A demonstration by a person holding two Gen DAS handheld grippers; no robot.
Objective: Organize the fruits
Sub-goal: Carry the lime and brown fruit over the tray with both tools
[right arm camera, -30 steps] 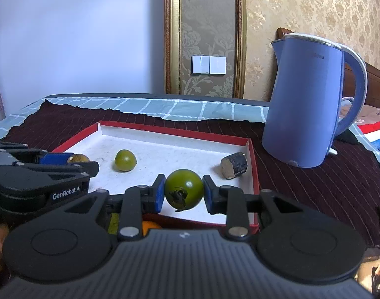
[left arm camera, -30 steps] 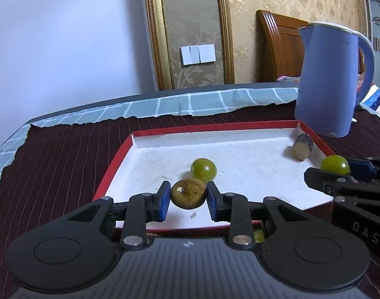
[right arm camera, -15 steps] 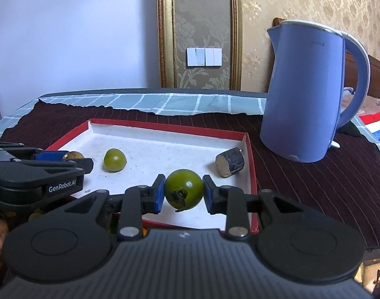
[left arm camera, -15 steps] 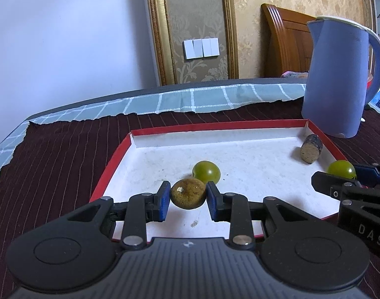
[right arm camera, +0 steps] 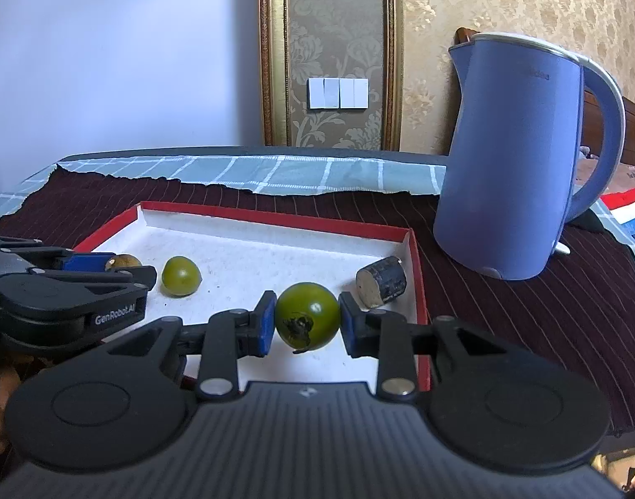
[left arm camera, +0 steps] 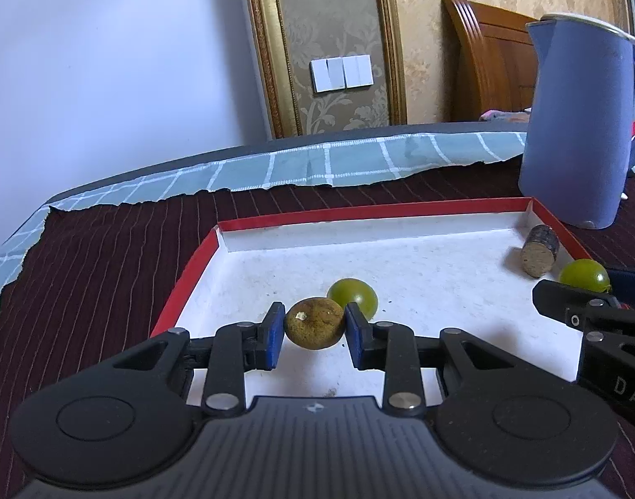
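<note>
Left wrist view: left gripper [left arm camera: 315, 329] clamps brown fruit [left arm camera: 314, 328] over the red-rimmed tray [left arm camera: 400, 212], w/ a loose green fruit [left arm camera: 353, 296] lying just behind on the tray floor. Right wrist view: right gripper [right arm camera: 304, 324] pinches dark green fruit [right arm camera: 307, 315] above tray's near-right part, stub of dark stick [right arm camera: 380, 286] close by; blue kettle [right arm camera: 521, 158] fully seen only here.

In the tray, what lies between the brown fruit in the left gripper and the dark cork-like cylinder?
In the right wrist view, a loose green fruit and the right gripper holding another green fruit lie between the brown fruit and the cylinder.
</note>
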